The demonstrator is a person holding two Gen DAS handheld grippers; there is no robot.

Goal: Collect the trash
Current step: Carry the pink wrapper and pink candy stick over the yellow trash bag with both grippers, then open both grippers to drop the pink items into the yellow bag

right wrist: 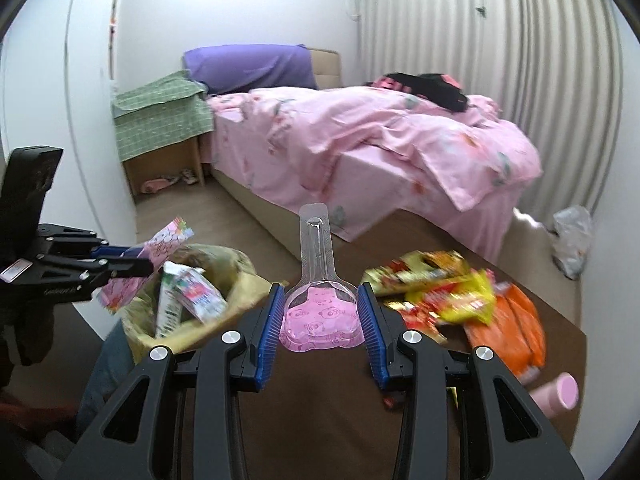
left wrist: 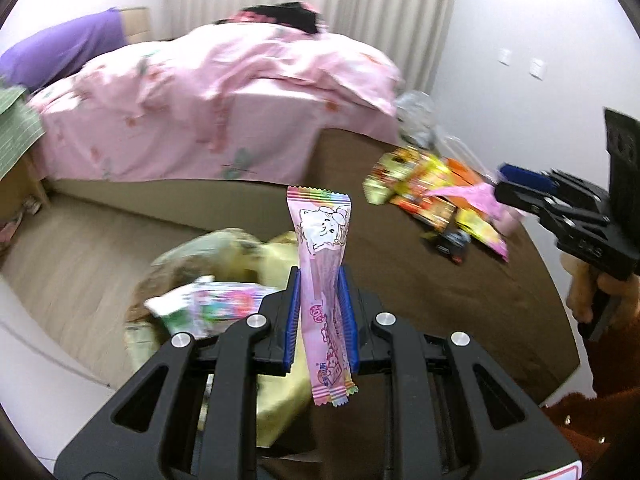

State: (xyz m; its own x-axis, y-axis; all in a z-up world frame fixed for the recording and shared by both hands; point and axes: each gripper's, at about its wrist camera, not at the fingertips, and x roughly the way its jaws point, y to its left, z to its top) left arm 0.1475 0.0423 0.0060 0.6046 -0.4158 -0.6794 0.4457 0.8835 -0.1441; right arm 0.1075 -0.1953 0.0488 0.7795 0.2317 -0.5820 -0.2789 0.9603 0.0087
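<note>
1. Trash lies in two places: a yellowish bag (right wrist: 192, 276) stands open at the near-left edge of the brown bench (right wrist: 320, 400), with a green-and-white carton (right wrist: 180, 300) and other packets poking out of it; a heap of yellow, red and orange wrappers (right wrist: 460, 292) lies loose on the bench to the right.
2. Left claw (left wrist: 319, 312) is clamped on a long pink wrapper (left wrist: 324, 264) that stands upright between its blue pads; right claw (right wrist: 320, 316) pinches a clear blister pack (right wrist: 320, 308) with a pink panda backing.
3. Only the right wrist view shows a pink cylinder (right wrist: 556, 394) lying at the bench's right edge, and a green cloth over a bedside stand (right wrist: 160, 120).
4. Beyond the bench stands a bed (right wrist: 360, 140) with a pink quilt, purple pillow (right wrist: 252, 66) and white curtain (right wrist: 480, 60); the left view is blurred.
</note>
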